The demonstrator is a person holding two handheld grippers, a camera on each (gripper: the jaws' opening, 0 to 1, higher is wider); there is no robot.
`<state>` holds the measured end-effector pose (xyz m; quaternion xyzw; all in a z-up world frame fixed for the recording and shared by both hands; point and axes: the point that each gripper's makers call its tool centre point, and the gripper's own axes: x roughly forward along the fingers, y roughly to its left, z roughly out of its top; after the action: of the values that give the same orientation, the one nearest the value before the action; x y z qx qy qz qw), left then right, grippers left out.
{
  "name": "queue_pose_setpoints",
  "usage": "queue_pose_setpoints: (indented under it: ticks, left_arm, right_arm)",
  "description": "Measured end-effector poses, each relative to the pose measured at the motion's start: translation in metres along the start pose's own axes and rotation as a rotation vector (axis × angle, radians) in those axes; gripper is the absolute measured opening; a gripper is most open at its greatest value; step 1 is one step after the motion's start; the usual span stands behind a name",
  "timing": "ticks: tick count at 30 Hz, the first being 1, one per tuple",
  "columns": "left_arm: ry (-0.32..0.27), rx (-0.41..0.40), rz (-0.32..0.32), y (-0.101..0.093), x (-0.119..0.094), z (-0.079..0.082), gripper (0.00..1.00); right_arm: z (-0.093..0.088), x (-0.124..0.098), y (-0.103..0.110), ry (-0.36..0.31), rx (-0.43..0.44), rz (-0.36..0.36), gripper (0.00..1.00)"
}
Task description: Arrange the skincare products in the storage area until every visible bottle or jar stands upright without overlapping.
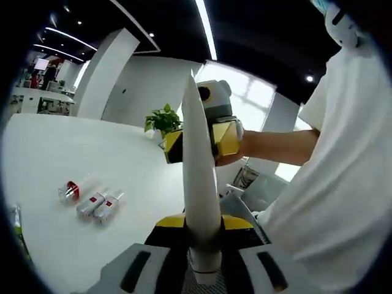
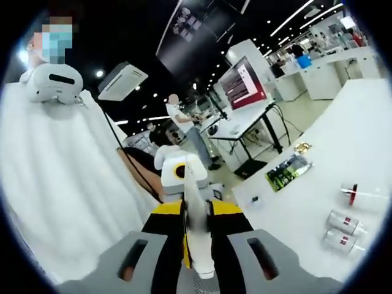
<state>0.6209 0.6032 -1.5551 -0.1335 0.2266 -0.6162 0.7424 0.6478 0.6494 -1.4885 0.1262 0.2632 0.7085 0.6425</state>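
Labels on the three lying bottles [image 1: 92,201] are too small to read.

My surface [image 1: 92,147] looks smooth, matt white. The three small bottles [image 1: 92,201] on it seem clear glossy plastic or glass with red labels. My shirt [image 1: 343,184] is soft white cloth; my left gripper [image 1: 202,184] looks like smooth plastic.

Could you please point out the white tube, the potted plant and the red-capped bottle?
White tube [image 1: 200,177], left gripper view, mid-body.
Potted plant [image 1: 163,119], left gripper view, leaves.
Red-capped bottle [image 1: 71,190], left gripper view, red cap.
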Motion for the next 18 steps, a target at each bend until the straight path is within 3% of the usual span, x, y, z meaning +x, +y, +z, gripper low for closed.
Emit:
queue_pose_setpoints:
  ticks: [4, 6, 14, 18]
  left_arm:
    - [0.018, -0.004, 0.011, 0.002, 0.003, -0.003, 0.2]
    - [0.02, -0.012, 0.012, 0.003, 0.002, -0.004, 0.2]
    - [-0.047, 0.006, 0.124, 0.022, -0.001, 0.008, 0.23]
    - [-0.025, -0.024, 0.191, 0.032, -0.002, 0.004, 0.26]
  right_arm:
    - [-0.003, 0.005, 0.002, 0.045, -0.091, -0.013, 0.08]
    - [-0.002, 0.007, 0.002, 0.046, -0.089, -0.018, 0.08]
    - [0.01, 0.005, -0.006, 0.039, -0.169, -0.085, 0.07]
    - [0.015, 0.004, -0.011, 0.056, -0.211, -0.119, 0.07]
